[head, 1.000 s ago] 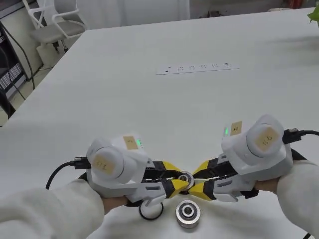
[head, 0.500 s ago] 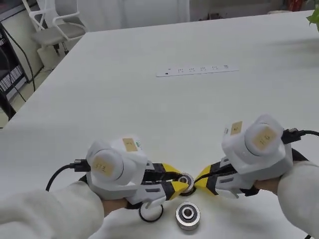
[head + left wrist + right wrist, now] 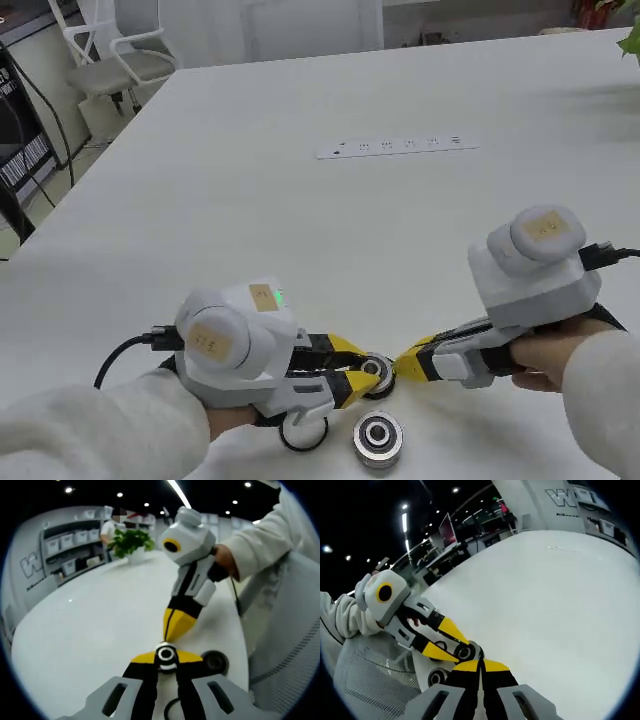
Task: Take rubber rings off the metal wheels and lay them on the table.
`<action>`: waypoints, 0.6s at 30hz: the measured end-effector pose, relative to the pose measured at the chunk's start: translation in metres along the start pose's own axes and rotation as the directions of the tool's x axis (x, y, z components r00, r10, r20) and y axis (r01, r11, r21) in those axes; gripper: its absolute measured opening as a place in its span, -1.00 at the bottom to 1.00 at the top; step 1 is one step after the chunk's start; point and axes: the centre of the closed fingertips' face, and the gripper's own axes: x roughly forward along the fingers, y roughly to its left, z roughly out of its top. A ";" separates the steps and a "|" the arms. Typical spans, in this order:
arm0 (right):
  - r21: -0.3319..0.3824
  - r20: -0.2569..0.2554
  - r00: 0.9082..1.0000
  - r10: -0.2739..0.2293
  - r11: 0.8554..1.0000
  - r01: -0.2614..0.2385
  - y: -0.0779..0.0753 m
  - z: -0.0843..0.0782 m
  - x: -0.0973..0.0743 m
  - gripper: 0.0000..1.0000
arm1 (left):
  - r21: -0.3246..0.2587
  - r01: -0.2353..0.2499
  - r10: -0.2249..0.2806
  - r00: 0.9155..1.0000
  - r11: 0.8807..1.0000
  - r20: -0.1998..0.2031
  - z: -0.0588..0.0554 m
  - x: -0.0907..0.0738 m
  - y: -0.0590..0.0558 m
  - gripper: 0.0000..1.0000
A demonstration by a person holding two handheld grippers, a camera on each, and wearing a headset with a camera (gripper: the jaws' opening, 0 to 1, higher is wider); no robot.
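Head view, low centre: wheel (image 3: pixel 377 368) pinched by its rim between the yellow tips of the left gripper (image 3: pixel 363 371), jaws parted by just the wheel's width, over the near part of the table (image 3: pixel 300 220). Right gripper (image 3: pixel 403 362) opposite, jaws pressed together with nothing seen between them, point aimed leftward at the wheel and just beside it. Nearer the person, second wheel (image 3: pixel 377 437) flat on the table, bore upward, apart from both grippers. Black ring (image 3: pixel 303 432) flat just left of it, partly tucked under the left gripper's body. Farther up the table, a strip (image 3: pixel 400 146) lying crosswise.

Left gripper view: held wheel face-on, bore dead centre between the two tips. Axle therefore along the jaws, pointing straight at the right gripper, which comes down from above with its closed point just short of the rim. Too small to tell whether a ring sits on this wheel. Second wheel here dark, right of the jaws; loose ring a mere arc at the bottom edge, whole in the head view. Plant (image 3: pixel 131 541) at the table's far end.

Right gripper view: own jaws closed into one seam, and just past them the wheel's other face, round again, in the left gripper's tips. Second wheel below it.
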 end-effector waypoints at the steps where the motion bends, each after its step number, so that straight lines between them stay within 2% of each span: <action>1: 0.013 0.005 1.000 0.007 1.000 -0.007 0.002 0.001 -0.001 -1.00 | 0.002 0.000 0.000 1.000 1.000 0.000 0.000 0.000 0.000 -0.72; 3: 0.059 0.027 0.999 0.039 0.997 -0.040 0.009 0.005 -0.001 -1.00 | 0.005 -0.001 0.001 1.000 1.000 0.000 0.000 0.000 0.000 -0.72; 4: 0.065 0.014 0.999 0.037 0.997 -0.038 0.009 0.003 -0.001 -1.00 | 0.007 -0.001 0.001 1.000 1.000 0.002 0.000 0.000 0.000 -0.72; 5: 0.052 0.015 1.000 0.027 0.998 -0.028 0.009 0.002 -0.001 -1.00 | 0.009 -0.002 0.002 1.000 1.000 0.002 0.000 0.000 0.000 -0.72; 18: 0.065 0.011 0.999 0.041 0.997 -0.042 0.017 0.004 -0.001 -1.00 | 0.009 0.000 0.000 1.000 1.000 0.004 0.000 0.000 -0.001 -0.72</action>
